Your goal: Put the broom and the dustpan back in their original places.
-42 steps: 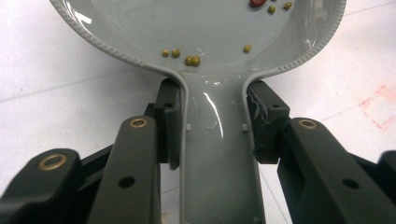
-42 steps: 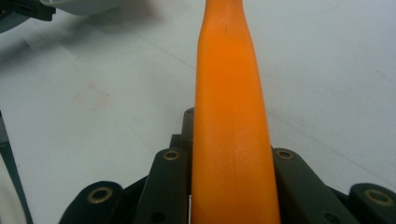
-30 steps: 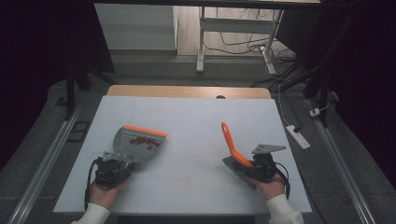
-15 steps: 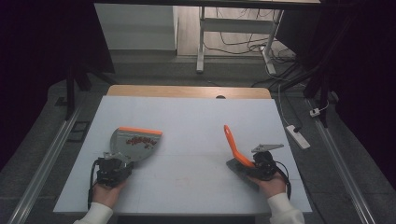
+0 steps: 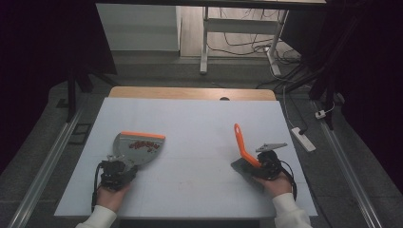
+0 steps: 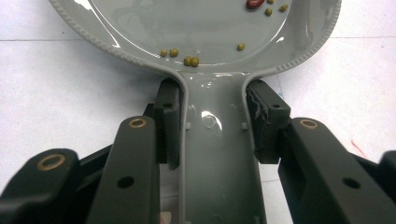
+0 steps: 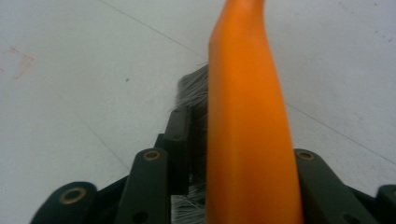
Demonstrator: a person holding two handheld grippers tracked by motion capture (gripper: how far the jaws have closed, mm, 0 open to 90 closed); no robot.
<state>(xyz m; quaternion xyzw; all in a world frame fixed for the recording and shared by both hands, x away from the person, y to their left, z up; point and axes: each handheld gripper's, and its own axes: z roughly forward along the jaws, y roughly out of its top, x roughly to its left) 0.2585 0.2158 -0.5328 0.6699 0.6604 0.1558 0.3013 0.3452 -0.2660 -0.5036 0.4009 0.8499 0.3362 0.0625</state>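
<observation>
A: Dustpan point(image 5: 138, 147) – grey, orange front lip, lying flat on white table point(image 5: 190, 123), near-left part. Beans + small bits inside the pan point(image 6: 187, 60); one red bean up by the far end.

B: Left gripper point(image 5: 114, 173)?

A: Clamped on dustpan handle point(image 6: 217, 154). Left gripper view: both pads tight vs. the handle's two edges, no gap. Hand point(image 5: 111, 197) behind it, low at near edge.

B: Right side?

A: Brush point(image 5: 244, 152) – orange handle sticking up + leaning away toward far side, dark bristle head down on table at near-right. Right gripper point(image 5: 266, 166) at its base. Jaws have just been opening; right gripper view has the orange handle point(image 7: 247, 116) between them, w/ a slit of bristles showing beside the left pad point(image 7: 180, 135). Reads as let go, or nearly – pads not visibly pressing. Right pad hidden behind handle, so can't be fully sure there.

B: Step?

A: My read: sweep is done, debris is in pan, tools being set down. Brush release underway, pan not yet let go.

B: Next move needs?

A: Prob. widen right jaws fully, back straight off along handle so brush doesn't tip or drag. Then left: keep pan level till it's released – any tilt toward the lip + beans roll out onto table.

B: Risk?

A: Brush leaning on its bristles; could topple once free.
</observation>
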